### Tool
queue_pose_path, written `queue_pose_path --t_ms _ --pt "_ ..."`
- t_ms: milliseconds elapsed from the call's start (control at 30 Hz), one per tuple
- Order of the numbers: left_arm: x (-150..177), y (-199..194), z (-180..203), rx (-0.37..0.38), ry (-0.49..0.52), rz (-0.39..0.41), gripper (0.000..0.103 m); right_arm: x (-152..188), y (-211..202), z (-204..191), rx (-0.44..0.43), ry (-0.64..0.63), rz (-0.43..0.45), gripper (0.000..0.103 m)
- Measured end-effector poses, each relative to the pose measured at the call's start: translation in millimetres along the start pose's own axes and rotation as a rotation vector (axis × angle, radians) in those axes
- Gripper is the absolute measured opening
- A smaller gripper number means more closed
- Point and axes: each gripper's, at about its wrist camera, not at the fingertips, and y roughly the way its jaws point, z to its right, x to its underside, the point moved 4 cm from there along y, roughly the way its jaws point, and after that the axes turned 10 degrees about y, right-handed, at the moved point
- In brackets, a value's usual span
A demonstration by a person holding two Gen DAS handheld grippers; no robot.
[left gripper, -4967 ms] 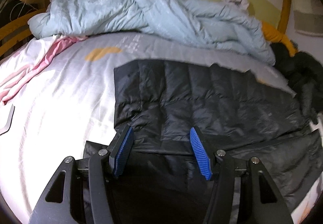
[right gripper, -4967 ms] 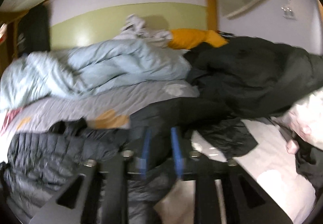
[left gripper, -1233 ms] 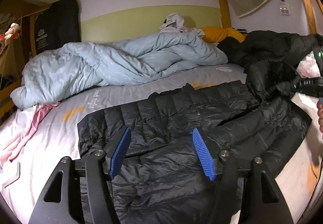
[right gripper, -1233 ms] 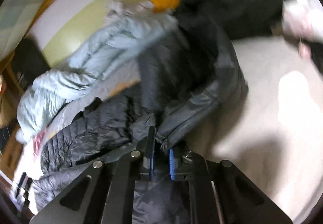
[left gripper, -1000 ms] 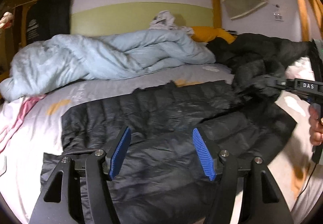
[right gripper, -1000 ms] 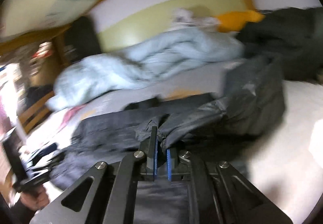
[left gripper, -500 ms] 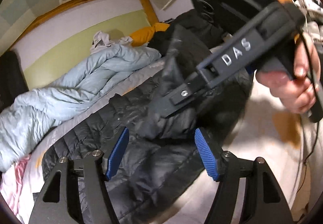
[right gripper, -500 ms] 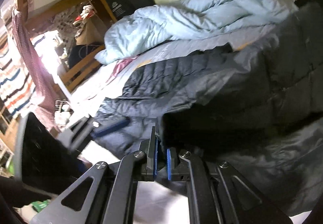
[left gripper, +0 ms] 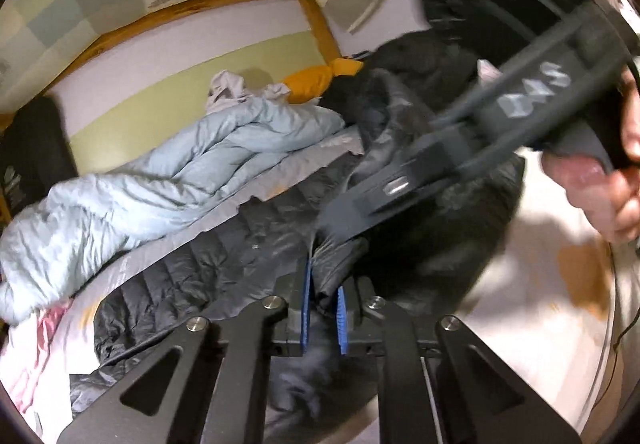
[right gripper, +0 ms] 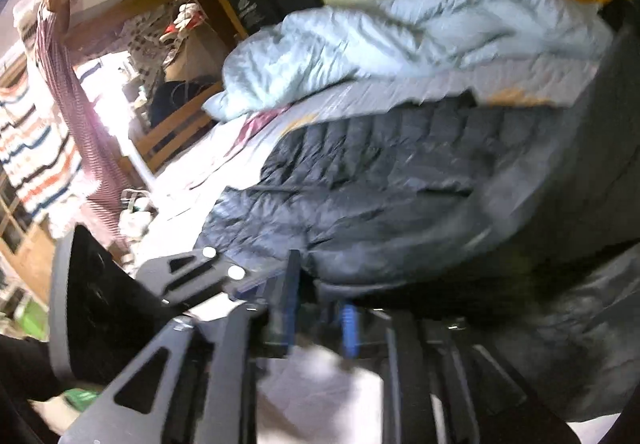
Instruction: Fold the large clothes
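Your left gripper had just closed on a bunched fold of the jacket, its blue pads pinching the dark quilted cloth that half a second earlier only lay in the gap between wide-open jaws. Your right gripper had just been opening: its pads, clamped tight on the jacket edge a moment before, now stood apart, and the blur left it unclear whether any cloth still sat between them, though none looked pinched. In the left view the right gripper crossed from 2 o'clock down to the centre, its tip just beside the left pads, your hand at 3 o'clock. So the fold looked handed over: the side of the jacket that the right had carried across now hung from the left. The jacket itself lay spread on the bed, running from 8 o'clock to the centre of the left view, with the carried side raised over its middle; the blue duvet was heaped behind it at 10 o'clock. I judged the fold about half made. The left would need to lay its fold flat on the body, and the right was free to take another edge. With only one pinch on slippery cloth, the fold could slide open.
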Motion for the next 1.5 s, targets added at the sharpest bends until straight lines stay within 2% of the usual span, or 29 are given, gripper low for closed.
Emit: queue_pose_path --t_ms 67,200,267,300,333,467,567,633,667,767,833,900,933,967,1067,1133,1167,1233,1267,1400,1500 --pt "1.5 0.8 -19.3 -0.005 -0.073 -0.02 0.01 -5.5 -12.4 1.6 0.028 -0.011 0.061 0.051" --pt "0.5 -7.2 -69.0 -0.004 -0.228 -0.011 0.01 -19.8 -42.2 11.9 0.118 -0.011 0.205 0.053" --pt "-2.8 -9.8 -95.0 -0.013 -0.259 -0.008 0.01 -26.7 -54.8 22.2 0.208 -0.012 0.287 0.055" --pt "-3.1 -7.1 -109.4 -0.013 -0.272 -0.039 0.01 -28.6 -58.7 28.3 0.26 -0.015 0.318 0.056" --pt "-1.1 -3.2 -124.9 -0.008 -0.301 -0.082 0.01 -32.6 -59.6 38.4 0.328 -0.007 0.328 0.057" --pt "25.4 14.1 -191.0 0.028 -0.477 -0.263 0.01 -52.0 -61.7 62.8 0.414 0.041 0.307 0.057" --pt "54.2 23.4 -237.8 -0.038 -0.562 -0.374 0.01 -69.1 -61.5 71.5 0.467 0.018 0.294 0.057" --pt "74.6 27.7 -263.9 -0.086 -0.615 -0.422 0.01 -78.7 -55.9 79.2 0.498 0.0 0.271 0.057" --pt "84.4 30.3 -271.9 -0.086 -0.644 -0.433 0.01 -83.6 -49.0 84.8 0.521 -0.002 0.247 0.057" --pt "111.1 41.9 -279.5 -0.072 -0.697 -0.46 0.013 -91.9 -20.2 100.1 0.538 0.006 0.165 0.057" --pt "119.7 48.4 -279.5 -0.099 -0.68 -0.463 0.015 -94.0 0.8 112.9 0.548 0.025 0.105 0.057" --pt "125.7 52.8 -280.6 -0.133 -0.658 -0.459 0.015 -90.5 18.7 126.3 0.608 0.058 0.061 0.057" --pt "128.1 53.6 -281.8 -0.151 -0.654 -0.452 0.015 -88.6 22.5 132.1 0.647 0.074 0.056 0.054" --pt "129.8 53.7 -283.0 -0.171 -0.65 -0.449 0.015 -86.4 24.6 137.4 0.667 0.089 0.049 0.046" --pt "133.7 52.1 -289.0 -0.222 -0.655 -0.441 0.015 -84.6 18.6 139.7 0.623 0.105 0.049 0.042" --pt "133.9 48.3 -293.6 -0.282 -0.629 -0.438 0.017 -86.9 4.9 131.6 0.592 0.078 0.091 0.042" --pt "133.8 45.8 -295.6 -0.315 -0.615 -0.437 0.022 -87.2 0.8 128.6 0.576 0.069 0.098 0.042" --pt "134.9 43.7 -297.0 -0.357 -0.607 -0.456 0.04 -84.9 -9.7 117.2 0.518 0.052 0.1 0.042" --pt "135.7 43.6 -299.2 -0.368 -0.613 -0.476 0.058 -83.1 -12.9 112.2 0.495 0.041 0.094 0.042" --pt "130.6 35.7 -291.3 -0.301 -0.626 -0.444 0.061 -70.1 -6.4 100.1 0.474 -0.019 0.022 0.042" --pt "126.1 33.5 -275.1 -0.195 -0.632 -0.442 0.064 -60.9 11.2 109.0 0.54 -0.02 -0.064 0.042"
